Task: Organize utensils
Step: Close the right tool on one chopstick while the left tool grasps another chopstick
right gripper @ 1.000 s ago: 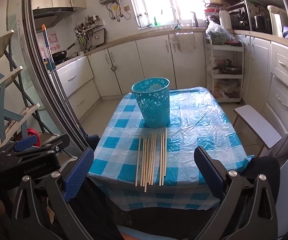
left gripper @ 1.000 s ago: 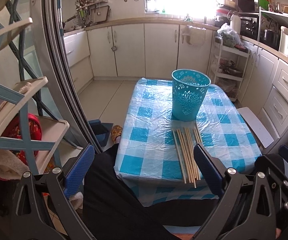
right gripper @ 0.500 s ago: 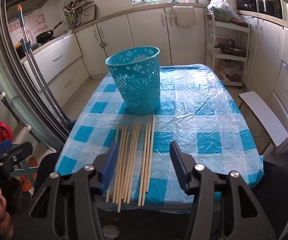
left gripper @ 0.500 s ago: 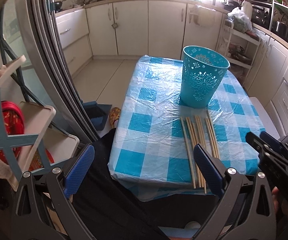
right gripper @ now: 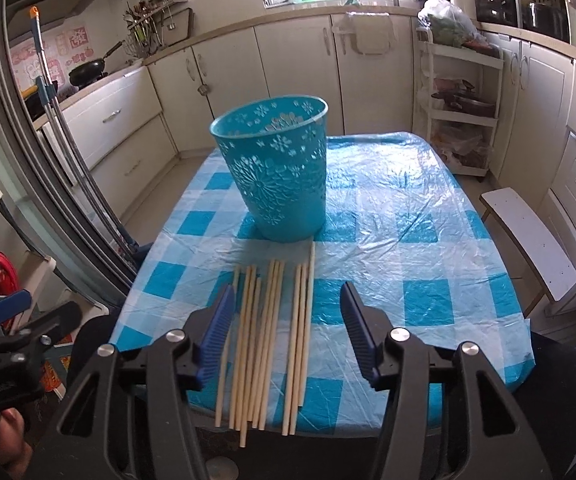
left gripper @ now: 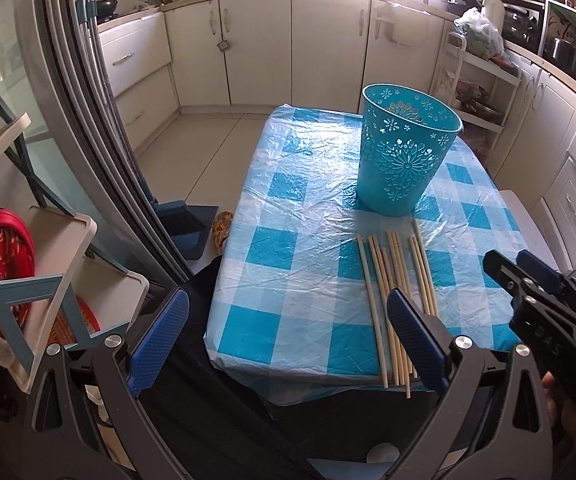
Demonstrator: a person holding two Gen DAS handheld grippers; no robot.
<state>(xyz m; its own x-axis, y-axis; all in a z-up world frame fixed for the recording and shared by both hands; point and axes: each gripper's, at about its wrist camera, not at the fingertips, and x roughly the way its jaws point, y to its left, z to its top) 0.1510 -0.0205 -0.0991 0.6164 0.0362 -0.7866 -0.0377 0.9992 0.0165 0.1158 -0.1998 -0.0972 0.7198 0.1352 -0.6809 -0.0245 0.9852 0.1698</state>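
Note:
Several long wooden chopsticks (right gripper: 272,336) lie side by side on the blue-and-white checked tablecloth (right gripper: 420,256), near the table's front edge; they also show in the left wrist view (left gripper: 396,296). A teal perforated bin (right gripper: 278,170) stands upright just behind them, and shows in the left wrist view (left gripper: 402,152). My right gripper (right gripper: 286,332) is open and empty, its jaws straddling the chopsticks from above the near ends. My left gripper (left gripper: 288,334) is open wide and empty, off the table's front left corner. The right gripper (left gripper: 536,296) shows at the right of the left wrist view.
White kitchen cabinets (right gripper: 296,72) line the back and right walls. A white stool (right gripper: 528,240) stands to the right of the table. A shelf rack (left gripper: 28,264) and a dustpan (left gripper: 186,224) stand on the left. A metal door frame (left gripper: 88,120) runs along the left.
Both grippers have moved forward and down toward the table. My right gripper has narrowed from wide open and now straddles the chopsticks. The left gripper stayed wide open.

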